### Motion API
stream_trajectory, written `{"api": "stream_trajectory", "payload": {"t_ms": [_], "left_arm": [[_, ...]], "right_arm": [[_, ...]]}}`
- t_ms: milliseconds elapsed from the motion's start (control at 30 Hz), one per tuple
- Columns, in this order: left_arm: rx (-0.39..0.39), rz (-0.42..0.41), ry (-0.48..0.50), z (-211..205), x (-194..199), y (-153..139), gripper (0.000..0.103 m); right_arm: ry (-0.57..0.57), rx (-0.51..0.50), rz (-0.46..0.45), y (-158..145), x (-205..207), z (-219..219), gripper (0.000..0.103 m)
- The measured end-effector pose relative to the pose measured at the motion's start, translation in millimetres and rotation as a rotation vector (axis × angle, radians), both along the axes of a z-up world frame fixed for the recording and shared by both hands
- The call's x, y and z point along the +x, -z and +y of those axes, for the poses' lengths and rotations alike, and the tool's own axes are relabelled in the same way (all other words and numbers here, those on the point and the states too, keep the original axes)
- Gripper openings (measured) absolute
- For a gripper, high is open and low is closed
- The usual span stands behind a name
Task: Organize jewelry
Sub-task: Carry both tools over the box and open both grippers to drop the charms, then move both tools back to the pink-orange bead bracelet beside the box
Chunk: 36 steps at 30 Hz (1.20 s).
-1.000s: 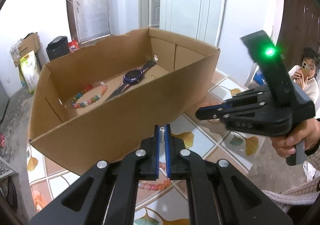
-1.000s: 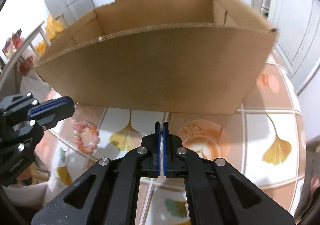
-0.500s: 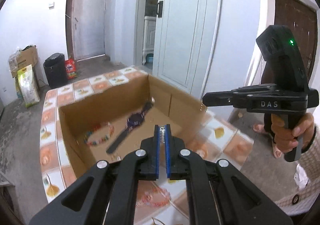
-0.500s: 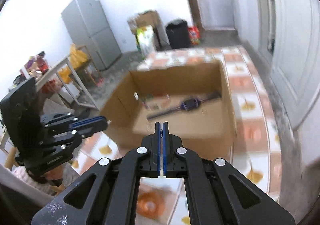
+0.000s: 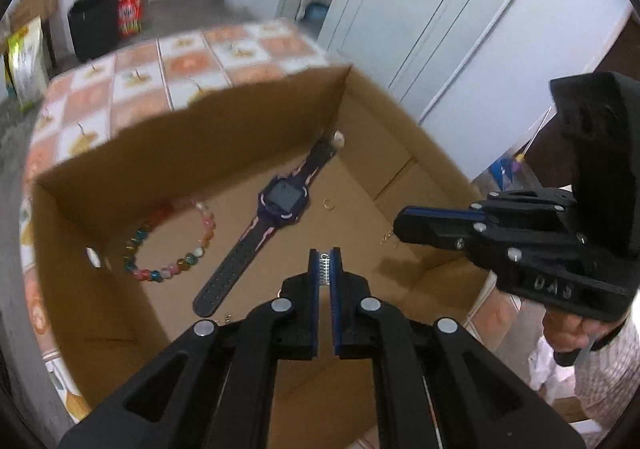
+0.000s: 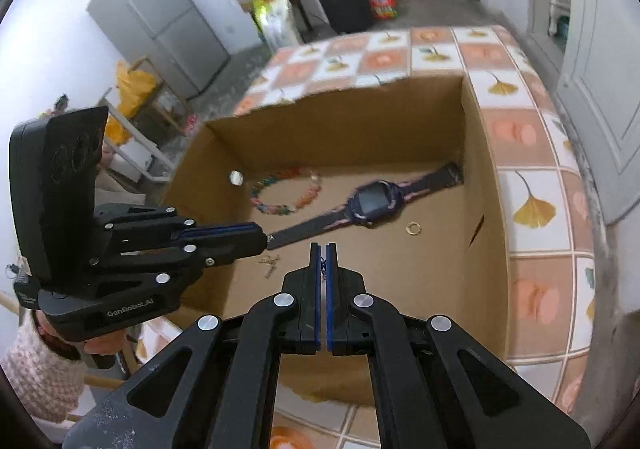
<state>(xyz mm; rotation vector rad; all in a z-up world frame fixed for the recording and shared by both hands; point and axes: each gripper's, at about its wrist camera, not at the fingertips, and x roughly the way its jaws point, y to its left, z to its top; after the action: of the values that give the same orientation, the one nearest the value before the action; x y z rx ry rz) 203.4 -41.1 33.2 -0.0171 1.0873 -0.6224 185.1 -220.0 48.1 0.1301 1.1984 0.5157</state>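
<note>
Jewelry lies gathered in the box (image 5: pixel 120 177) on the bench (image 6: pixel 532 153), the watch (image 5: pixel 282 203), bracelet (image 5: pixel 172 245) and ring (image 6: pixel 413 228), so I hold my left tool (image 5: pixel 325 269) and right tool (image 6: pixel 322 265) above it, both pressed together and holding nothing I can make out.

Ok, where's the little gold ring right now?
The gold ring lies on the floor of the cardboard box, just right of the purple watch face in both wrist views, apart from it.
</note>
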Motion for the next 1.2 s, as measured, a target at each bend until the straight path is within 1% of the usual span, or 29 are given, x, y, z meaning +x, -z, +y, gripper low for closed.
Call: {"api": "stream_trajectory", "payload": {"t_ms": [67, 167, 300, 433, 500, 567, 600, 667, 700, 767, 833, 900, 933, 1000, 1067, 1167, 1200], "left_arm": [[0.019, 0.037, -0.018, -3.6, 10.2, 7.4, 0.004], [0.017, 0.084, -0.047, -4.5, 21.0, 16.0, 0.004], [0.014, 0.104, -0.064, -5.0, 27.8, 19.3, 0.005], [0.005, 0.101, -0.082, -1.3, 28.2, 17.5, 0.011], [0.003, 0.077, -0.095, 1.7, 25.2, 11.7, 0.012], [-0.007, 0.051, -0.105, 5.7, 20.8, 3.3, 0.013], [-0.012, 0.024, -0.110, 8.5, 15.8, -3.7, 0.013], [-0.026, -0.039, -0.110, 15.0, 1.6, -18.5, 0.018], [-0.032, -0.065, -0.110, 18.1, -5.2, -24.8, 0.019], [-0.062, -0.151, -0.100, 28.3, -33.9, -43.7, 0.023], [-0.071, -0.226, -0.099, 37.4, -58.8, -55.5, 0.026], [-0.063, -0.303, -0.098, 46.8, -88.3, -63.9, 0.029], [-0.059, -0.325, -0.095, 50.8, -99.1, -65.6, 0.030], [-0.070, -0.349, -0.092, 60.1, -120.7, -66.7, 0.030], [-0.100, -0.351, -0.083, 68.3, -139.5, -65.0, 0.030], [-0.132, -0.345, -0.050, 72.7, -160.9, -56.1, 0.031], [-0.138, -0.334, -0.024, 71.3, -168.6, -49.6, 0.032]], "right_arm": [[0.013, -0.016, 0.010, 3.1, 1.9, -1.5, 0.005], [0.029, -0.020, 0.023, 6.7, 5.5, -5.6, 0.005], [0.035, -0.026, 0.016, 5.2, 5.0, -9.8, 0.008], [0.050, -0.027, -0.004, -0.9, 3.1, -15.7, 0.009], [0.058, -0.022, -0.018, -5.1, 0.9, -18.8, 0.011], [0.068, -0.010, -0.050, -15.2, -5.9, -24.8, 0.011], [0.072, 0.003, -0.073, -22.0, -11.2, -29.0, 0.012], [0.082, 0.031, -0.118, -34.7, -23.5, -38.8, 0.014], [0.090, 0.047, -0.146, -42.4, -32.9, -45.7, 0.017], [0.099, 0.073, -0.184, -54.2, -49.3, -58.4, 0.021], [0.107, 0.096, -0.224, -65.0, -69.4, -72.8, 0.024], [0.101, 0.114, -0.255, -72.3, -90.3, -86.2, 0.030], [0.095, 0.123, -0.260, -73.9, -96.5, -89.9, 0.035], [0.086, 0.124, -0.269, -74.6, -111.2, -95.3, 0.038], [0.076, 0.125, -0.269, -70.3, -125.7, -96.7, 0.040], [0.075, 0.117, -0.242, -54.1, -138.9, -91.9, 0.041], [0.077, 0.111, -0.231, -46.9, -141.8, -89.4, 0.041]]}}
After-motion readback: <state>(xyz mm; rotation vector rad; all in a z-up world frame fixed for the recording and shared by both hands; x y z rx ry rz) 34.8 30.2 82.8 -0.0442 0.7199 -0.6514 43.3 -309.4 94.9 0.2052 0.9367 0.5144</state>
